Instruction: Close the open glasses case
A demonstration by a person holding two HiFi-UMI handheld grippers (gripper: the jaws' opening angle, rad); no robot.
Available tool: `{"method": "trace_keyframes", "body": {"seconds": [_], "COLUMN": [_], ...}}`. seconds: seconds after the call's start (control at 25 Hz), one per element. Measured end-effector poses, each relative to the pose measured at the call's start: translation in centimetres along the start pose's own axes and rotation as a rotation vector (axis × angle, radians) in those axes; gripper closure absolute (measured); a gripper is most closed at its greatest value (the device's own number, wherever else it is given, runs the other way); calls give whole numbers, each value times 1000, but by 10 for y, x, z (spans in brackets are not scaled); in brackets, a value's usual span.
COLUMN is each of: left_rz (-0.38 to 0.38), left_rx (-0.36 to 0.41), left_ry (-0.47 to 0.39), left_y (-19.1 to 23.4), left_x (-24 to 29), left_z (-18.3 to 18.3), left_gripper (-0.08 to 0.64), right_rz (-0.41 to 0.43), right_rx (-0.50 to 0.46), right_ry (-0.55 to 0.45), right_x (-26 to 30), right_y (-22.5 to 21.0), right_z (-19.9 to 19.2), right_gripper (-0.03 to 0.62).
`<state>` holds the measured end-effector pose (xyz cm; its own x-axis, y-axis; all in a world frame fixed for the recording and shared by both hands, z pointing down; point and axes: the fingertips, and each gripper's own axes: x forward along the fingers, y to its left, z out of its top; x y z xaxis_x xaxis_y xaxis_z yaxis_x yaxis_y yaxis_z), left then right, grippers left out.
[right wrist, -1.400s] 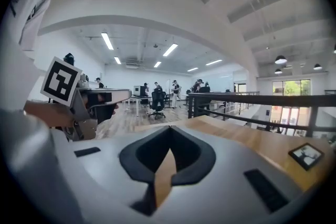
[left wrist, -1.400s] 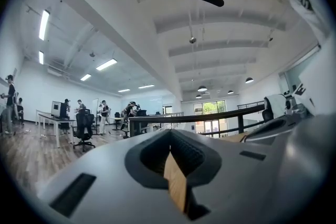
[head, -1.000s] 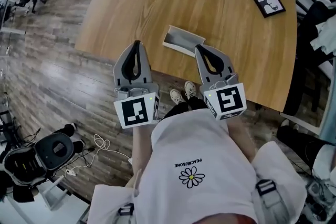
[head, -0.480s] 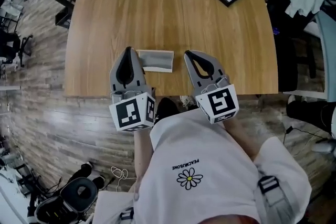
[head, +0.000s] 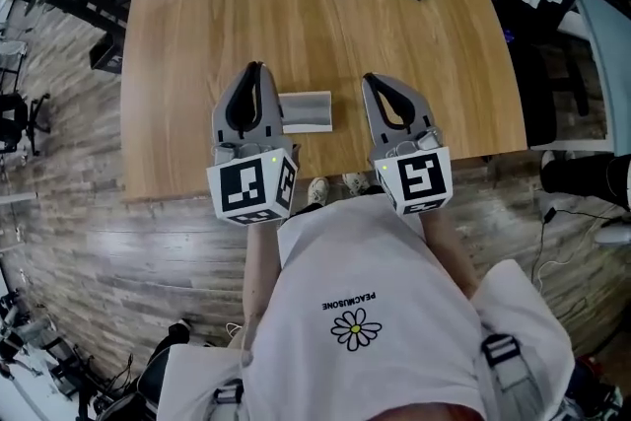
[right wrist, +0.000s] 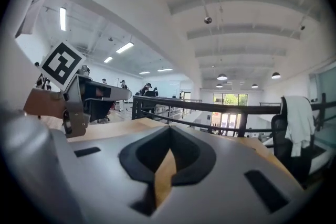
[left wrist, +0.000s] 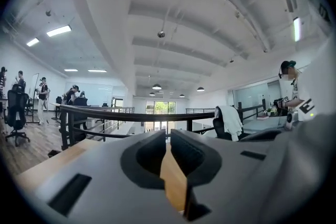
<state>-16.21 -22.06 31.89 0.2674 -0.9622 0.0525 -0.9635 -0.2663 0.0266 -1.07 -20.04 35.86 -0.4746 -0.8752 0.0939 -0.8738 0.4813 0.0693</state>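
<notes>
Left gripper (head: 256, 70) drawn beside glasses case (head: 306, 110), overhead only

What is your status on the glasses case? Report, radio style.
Left gripper shut, empty; right gripper shut, empty. Glasses case on table between them, looks open, not gripped. Nothing in the way.

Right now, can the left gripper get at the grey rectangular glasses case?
Probably yes: the grey rectangular glasses case lies right beside the left gripper, with nothing between them, though that gripper's jaws are shut.
</notes>
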Motion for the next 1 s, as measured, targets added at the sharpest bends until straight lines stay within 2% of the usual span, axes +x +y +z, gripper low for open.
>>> {"method": "trace_keyframes", "body": {"seconds": [0.12, 0.24, 0.32, 0.44, 0.56, 0.72, 1.0], "left_rz": [-31, -77, -121, -163, -186, -207, -212], "left_rx": [-6, -9, -5, 4, -36, -113, -143], "left_ry": [9, 14, 38, 79, 120, 197, 323], "left_y": [0, -6, -10, -13, -14, -14, -6], "left_x": [2, 5, 7, 10, 12, 14, 25], "left_z": [-6, -12, -20, -35, -55, -88, -141], "left_gripper": [530, 477, 465, 404, 356, 353, 318], "right_rz": [-20, -45, -50, -47, -49, -49, -63], "right_rx": [-38, -51, -50, -62, -64, -69, -84], "right_ry": [-13, -16, 0, 21, 35, 57, 100], "right_x": [0, -3, -5, -7, -10, -14, -20], "right_y": [7, 10, 16, 25, 30, 35, 38], "right_z": [9, 9, 6, 6, 6, 3, -7], "right_gripper": [584, 584, 584, 586, 584, 584, 584]}}
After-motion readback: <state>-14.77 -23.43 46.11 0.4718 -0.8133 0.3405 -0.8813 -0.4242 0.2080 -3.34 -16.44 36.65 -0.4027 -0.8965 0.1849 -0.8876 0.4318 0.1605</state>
